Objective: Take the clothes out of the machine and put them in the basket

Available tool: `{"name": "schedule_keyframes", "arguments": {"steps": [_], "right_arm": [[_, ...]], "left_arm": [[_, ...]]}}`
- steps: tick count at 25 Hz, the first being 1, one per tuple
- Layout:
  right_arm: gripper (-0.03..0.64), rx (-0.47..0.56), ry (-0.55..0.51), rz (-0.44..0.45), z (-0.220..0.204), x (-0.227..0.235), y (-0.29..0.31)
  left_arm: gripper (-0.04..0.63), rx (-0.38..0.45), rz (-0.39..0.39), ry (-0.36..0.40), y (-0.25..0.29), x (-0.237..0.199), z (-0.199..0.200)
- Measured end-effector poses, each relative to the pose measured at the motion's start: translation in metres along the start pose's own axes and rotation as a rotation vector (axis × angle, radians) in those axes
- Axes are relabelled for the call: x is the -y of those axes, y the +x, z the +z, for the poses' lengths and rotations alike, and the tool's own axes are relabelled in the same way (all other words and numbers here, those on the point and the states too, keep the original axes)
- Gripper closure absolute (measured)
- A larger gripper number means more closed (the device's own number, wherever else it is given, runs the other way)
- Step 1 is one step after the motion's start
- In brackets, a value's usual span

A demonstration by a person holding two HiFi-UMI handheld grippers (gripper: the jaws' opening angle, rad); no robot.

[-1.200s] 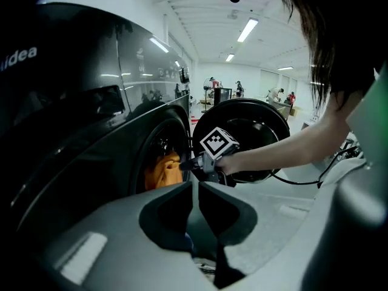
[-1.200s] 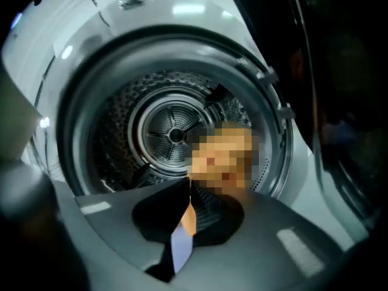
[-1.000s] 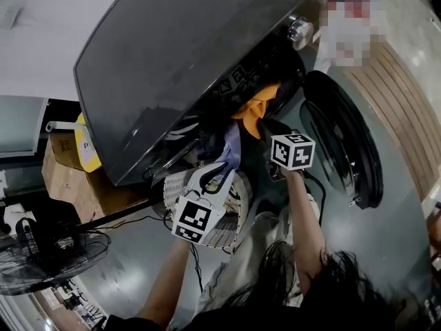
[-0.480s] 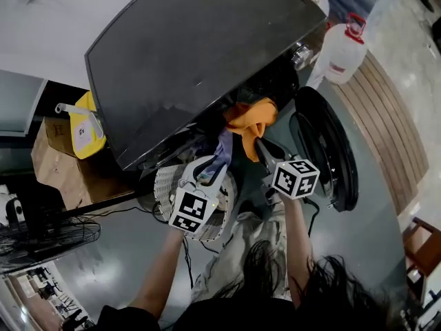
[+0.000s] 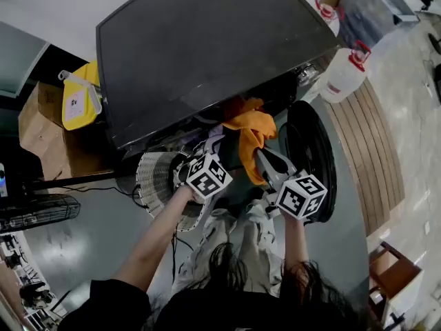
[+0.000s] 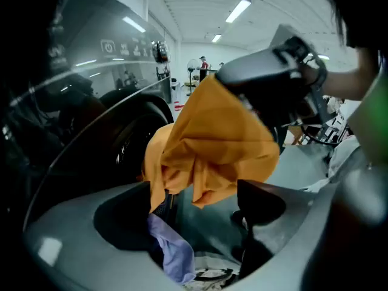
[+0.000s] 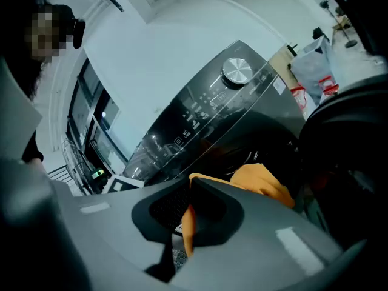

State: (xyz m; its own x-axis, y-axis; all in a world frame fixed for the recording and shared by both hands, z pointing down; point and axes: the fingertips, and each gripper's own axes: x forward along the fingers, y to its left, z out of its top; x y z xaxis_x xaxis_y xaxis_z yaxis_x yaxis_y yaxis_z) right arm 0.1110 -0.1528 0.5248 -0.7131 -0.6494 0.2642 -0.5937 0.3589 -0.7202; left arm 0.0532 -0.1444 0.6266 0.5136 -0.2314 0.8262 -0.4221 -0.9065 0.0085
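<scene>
Grey floor [image 5: 83, 254] fills the lower part of the head view. At nine o'clock a cardboard box [image 5: 38, 126] stands with a yellow container [image 5: 81, 96] just beside it. A fan [image 5: 34, 212] lies low at eight o'clock. The dark washing machine [image 5: 207, 54] takes up the upper middle of the view, from eleven to one o'clock.

Left of centre, below the machine's front edge, sits the white slatted basket [image 5: 153, 178]. The left gripper [image 6: 197, 205] is just beside the basket, at its three o'clock side. Its jaws stand apart. A lavender cloth [image 6: 173, 253] lies in the gap close against the left-hand jaw, with a black-and-white patterned cloth [image 6: 209, 274] under it. Nothing is pinched from both sides.

At centre the orange garment [image 5: 249, 131] hangs out of the machine's mouth and trails down toward six o'clock. It is still partly at the opening and well clear of the basket. The right gripper [image 7: 189, 217] is clenched on this garment, with a fold of orange cloth caught between its closed jaws. In the left gripper view the same garment hangs from the right gripper at twelve o'clock, above the open jaws.

The round machine door [image 5: 311, 150] stands swung open at three o'clock. A white jug [image 5: 341, 80] with a red cap is at two o'clock, and wooden boards [image 5: 375, 150] run along the right side.
</scene>
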Motion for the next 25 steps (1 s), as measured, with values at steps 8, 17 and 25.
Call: {"name": "schedule_keyframes", "arguments": {"steps": [8, 17, 25], "right_arm": [[0.586, -0.034, -0.042, 0.134, 0.021, -0.031, -0.049], [0.584, -0.099, -0.071, 0.156, 0.021, -0.034, -0.083], [0.584, -0.094, -0.081, 0.183, 0.035, -0.049, -0.095]], "left_arm": [[0.16, 0.016, 0.114, -0.032, 0.048, -0.035, 0.022], [0.586, 0.118, 0.061, -0.133, 0.058, -0.021, 0.052], [0.588, 0.205, 0.044, -0.151, 0.018, 0.002, 0.074]]}}
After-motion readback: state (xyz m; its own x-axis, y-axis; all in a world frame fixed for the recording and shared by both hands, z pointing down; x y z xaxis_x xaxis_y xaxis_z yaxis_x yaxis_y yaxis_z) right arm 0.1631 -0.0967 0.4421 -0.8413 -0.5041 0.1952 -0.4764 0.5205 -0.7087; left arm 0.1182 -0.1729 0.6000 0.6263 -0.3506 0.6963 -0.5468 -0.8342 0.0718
